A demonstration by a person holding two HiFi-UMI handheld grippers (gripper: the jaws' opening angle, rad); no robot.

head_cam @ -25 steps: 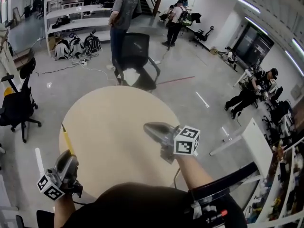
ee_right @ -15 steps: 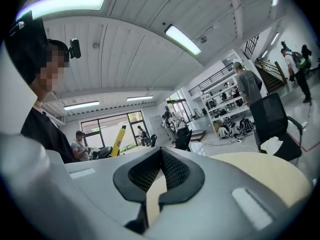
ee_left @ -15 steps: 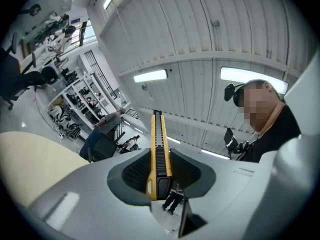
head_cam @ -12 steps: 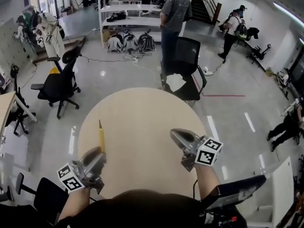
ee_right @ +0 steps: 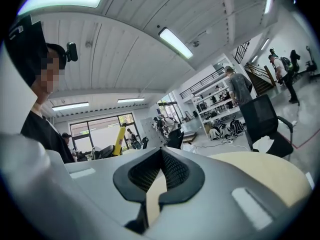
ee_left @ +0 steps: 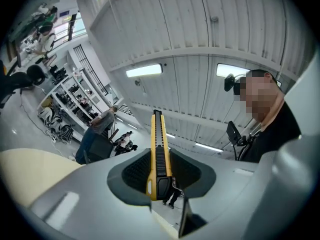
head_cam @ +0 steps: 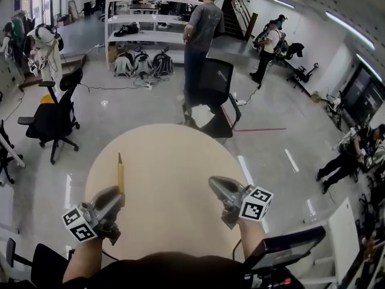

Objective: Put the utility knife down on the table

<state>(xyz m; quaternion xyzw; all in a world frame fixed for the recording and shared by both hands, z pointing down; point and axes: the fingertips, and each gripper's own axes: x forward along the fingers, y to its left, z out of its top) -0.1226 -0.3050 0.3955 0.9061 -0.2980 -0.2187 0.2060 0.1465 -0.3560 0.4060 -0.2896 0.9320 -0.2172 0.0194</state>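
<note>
A yellow utility knife [head_cam: 120, 172] sticks out forward from my left gripper [head_cam: 115, 192], which is shut on its black-and-yellow handle [ee_left: 159, 149]. In the left gripper view the knife points up and away between the dark pads [ee_left: 134, 171]. It hangs over the left part of the round beige table [head_cam: 168, 155]. My right gripper [head_cam: 215, 184] hovers over the table's right part, shut, with nothing between its pads [ee_right: 175, 170]. The right gripper view shows the knife [ee_right: 119, 139] far off to the left.
A black office chair [head_cam: 212, 95] stands just behind the table, with a person [head_cam: 201, 29] standing beyond it. Another black chair [head_cam: 54, 116] is on the floor to the left. A dark screen [head_cam: 283, 248] sits at my lower right. Shelves and more people are further back.
My left gripper has carried the knife from beyond the table's left edge to above its left part. The right gripper has kept its place over the right part. The head view has swung.
</note>
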